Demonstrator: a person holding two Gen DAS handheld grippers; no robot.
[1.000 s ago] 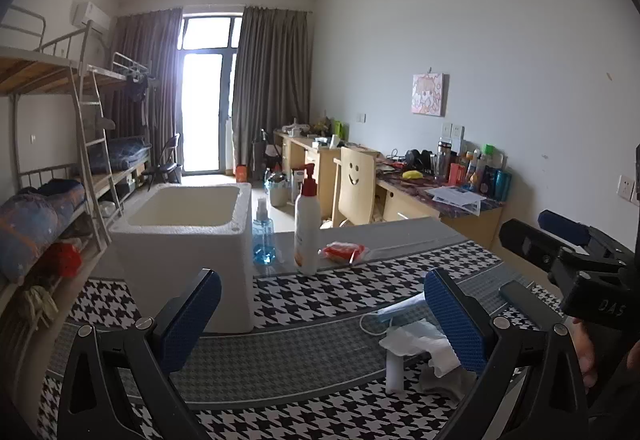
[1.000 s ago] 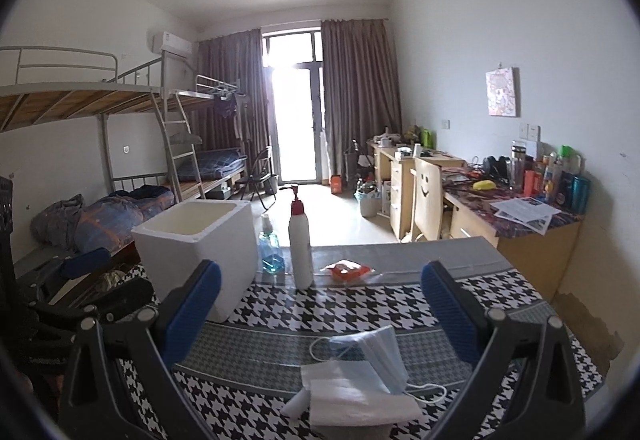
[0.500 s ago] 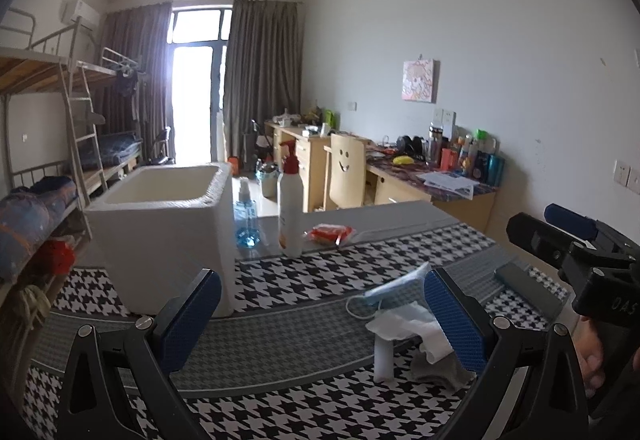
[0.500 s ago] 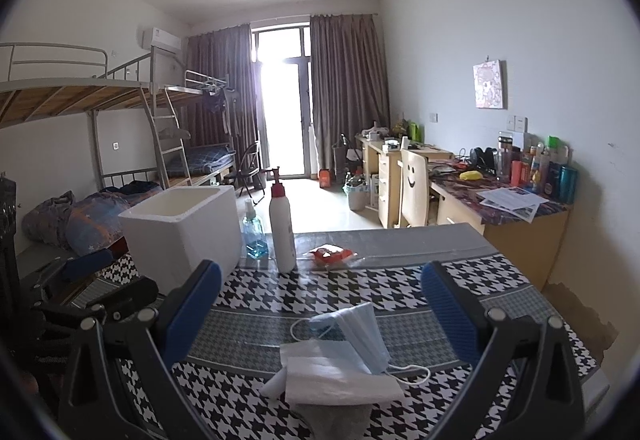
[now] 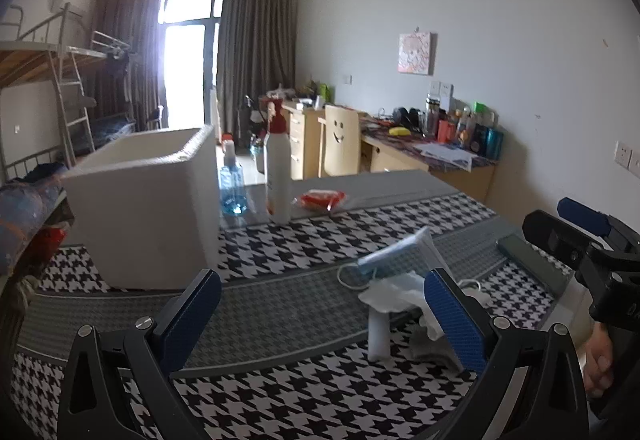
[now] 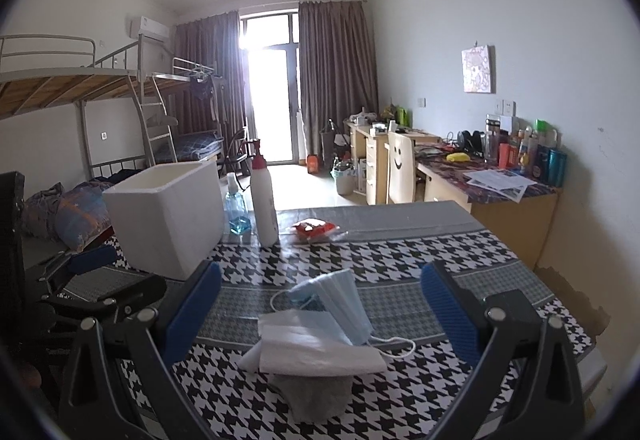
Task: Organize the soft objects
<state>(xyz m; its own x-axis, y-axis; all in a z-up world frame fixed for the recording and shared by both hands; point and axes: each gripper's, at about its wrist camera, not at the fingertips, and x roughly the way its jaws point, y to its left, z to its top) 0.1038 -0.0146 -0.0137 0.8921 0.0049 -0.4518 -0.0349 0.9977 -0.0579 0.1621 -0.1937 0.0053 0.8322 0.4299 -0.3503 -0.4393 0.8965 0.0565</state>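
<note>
A small heap of soft things lies on the houndstooth tablecloth: a blue face mask on top of folded white tissues, over a grey cloth. My right gripper hovers open just in front of this heap, its blue pads on either side. In the left wrist view the same heap sits to the right, partly behind the right blue pad. My left gripper is open and empty above the cloth. A white foam box stands at the left.
Behind the heap stand a white pump bottle, a blue sanitizer bottle and a red packet. A dark phone lies near the table's right edge. A bunk bed is at the left, with desks and a chair along the right wall.
Both grippers have drifted closer to the table and the heap, which now looks larger. The foam box has shifted left in the left wrist view. Nothing was picked up.
</note>
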